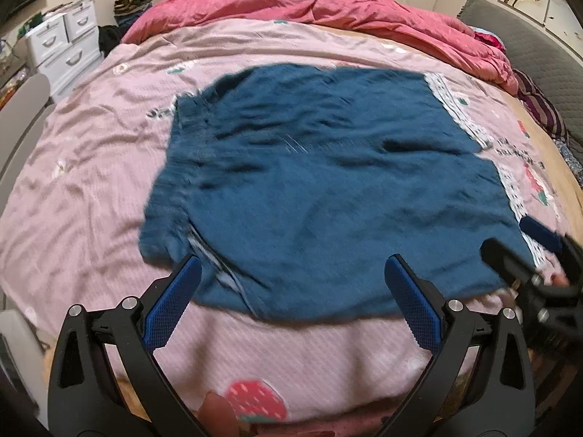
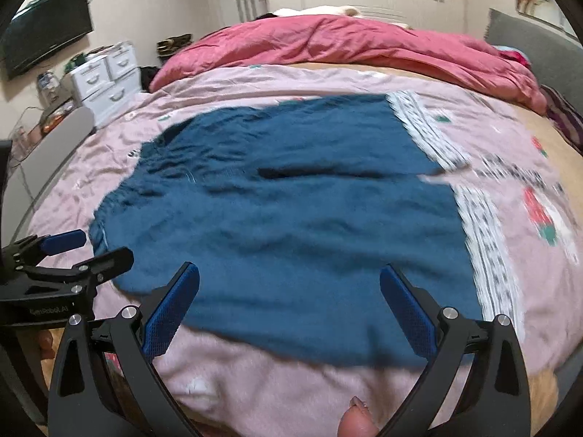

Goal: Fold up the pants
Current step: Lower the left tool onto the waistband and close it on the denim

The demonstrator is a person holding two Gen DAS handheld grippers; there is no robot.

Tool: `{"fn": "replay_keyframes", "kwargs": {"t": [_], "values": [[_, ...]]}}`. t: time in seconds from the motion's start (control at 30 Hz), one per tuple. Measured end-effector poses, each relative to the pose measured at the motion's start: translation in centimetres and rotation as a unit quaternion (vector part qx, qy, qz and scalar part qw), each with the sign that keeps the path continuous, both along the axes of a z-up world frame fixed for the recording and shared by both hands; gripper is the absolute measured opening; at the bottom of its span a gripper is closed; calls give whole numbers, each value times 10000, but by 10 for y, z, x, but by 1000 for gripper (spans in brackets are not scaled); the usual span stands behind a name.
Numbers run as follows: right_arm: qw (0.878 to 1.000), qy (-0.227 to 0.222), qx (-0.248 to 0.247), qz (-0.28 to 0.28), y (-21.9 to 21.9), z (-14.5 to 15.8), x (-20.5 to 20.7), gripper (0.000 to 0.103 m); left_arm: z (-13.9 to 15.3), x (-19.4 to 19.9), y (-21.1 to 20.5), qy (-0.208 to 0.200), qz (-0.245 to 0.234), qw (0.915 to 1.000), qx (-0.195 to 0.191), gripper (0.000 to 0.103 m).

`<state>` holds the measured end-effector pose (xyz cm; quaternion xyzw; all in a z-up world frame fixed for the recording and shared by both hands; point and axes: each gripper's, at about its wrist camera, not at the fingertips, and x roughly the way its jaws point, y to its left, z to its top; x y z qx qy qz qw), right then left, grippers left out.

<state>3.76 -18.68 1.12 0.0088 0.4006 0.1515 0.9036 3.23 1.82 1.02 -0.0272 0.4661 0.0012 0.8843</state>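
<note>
Left wrist view, pants (image 1: 328, 189) spread just ahead of both hand-held grippers (image 1: 291, 273) (image 2: 289, 280), jaws spread

Both views are blurred, so the seams of the blue pants (image 1: 328, 189) and the print on the white cuffs (image 2: 484, 240) are not readable. The right gripper (image 1: 524, 247) is cut by the frame edge in the left wrist view, and the television (image 2: 43, 32) is cut at the left edge in the right wrist view.

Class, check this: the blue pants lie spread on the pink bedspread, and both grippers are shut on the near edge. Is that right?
Not quite. The pants do lie spread on the bedspread, but each wrist view shows its gripper, left and right, open and holding nothing.
</note>
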Motion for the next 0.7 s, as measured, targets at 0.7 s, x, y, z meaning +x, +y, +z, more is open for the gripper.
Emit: {"fn": "replay_keyframes", "kwargs": {"t": [0.7], "values": [[9884, 345, -471, 1405, 87, -9, 238, 99, -3, 167, 123, 81, 161, 9997, 183, 94]]}}
